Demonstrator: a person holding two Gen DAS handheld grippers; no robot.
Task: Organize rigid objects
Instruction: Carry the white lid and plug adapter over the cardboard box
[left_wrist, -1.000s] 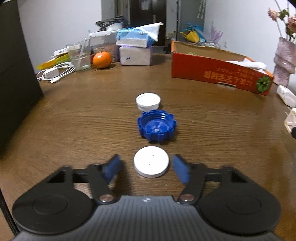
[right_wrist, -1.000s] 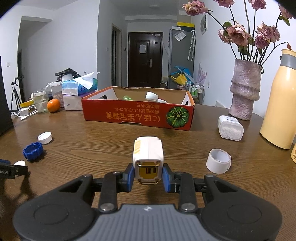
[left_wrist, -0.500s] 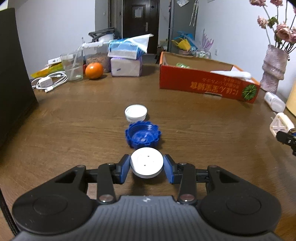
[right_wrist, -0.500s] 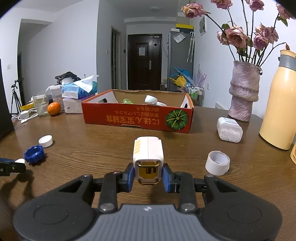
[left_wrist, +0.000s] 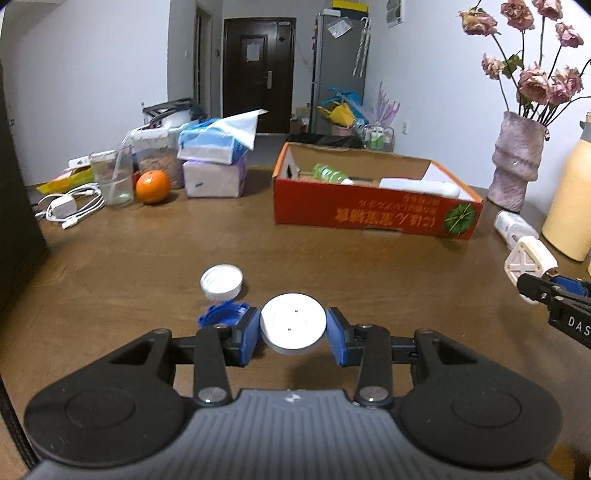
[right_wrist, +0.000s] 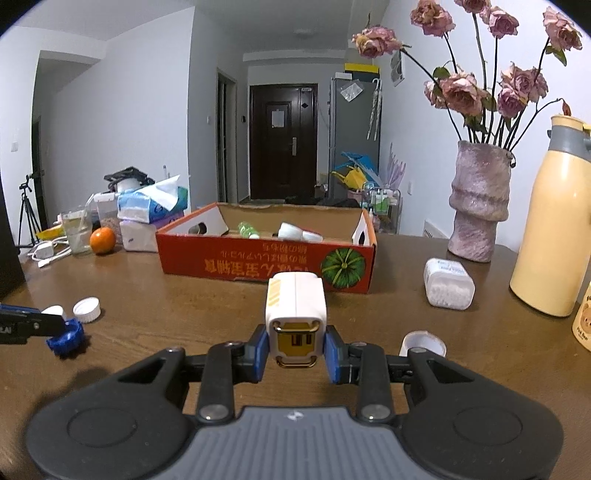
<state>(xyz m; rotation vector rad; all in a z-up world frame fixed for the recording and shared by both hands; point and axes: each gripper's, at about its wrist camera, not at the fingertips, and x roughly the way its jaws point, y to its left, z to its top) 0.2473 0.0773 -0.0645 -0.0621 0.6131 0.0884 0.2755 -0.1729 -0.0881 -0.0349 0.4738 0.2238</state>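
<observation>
My left gripper (left_wrist: 293, 334) is shut on a flat white round lid (left_wrist: 293, 323), held clear above the brown table (left_wrist: 147, 251). Just behind its left finger lies a blue ribbed cap (left_wrist: 221, 314), partly hidden, and beyond that a white screw cap (left_wrist: 221, 282), open side up. My right gripper (right_wrist: 295, 349) is shut on a white and yellow charger block (right_wrist: 295, 310), also seen at the right edge of the left wrist view. The red cardboard box (right_wrist: 266, 262) stands ahead with a green bottle and white items inside.
A white pill container (right_wrist: 448, 284), a roll of white tape (right_wrist: 423, 341), a pink vase (right_wrist: 478, 206) and a yellow flask (right_wrist: 554, 229) stand on the right. Tissue packs (left_wrist: 214, 166), an orange (left_wrist: 152, 186), a glass and a cable sit at the back left.
The left gripper closed on the white lid and lifted it off the table, rising and tilting up. The right gripper kept its hold on the charger block and barely moved.
</observation>
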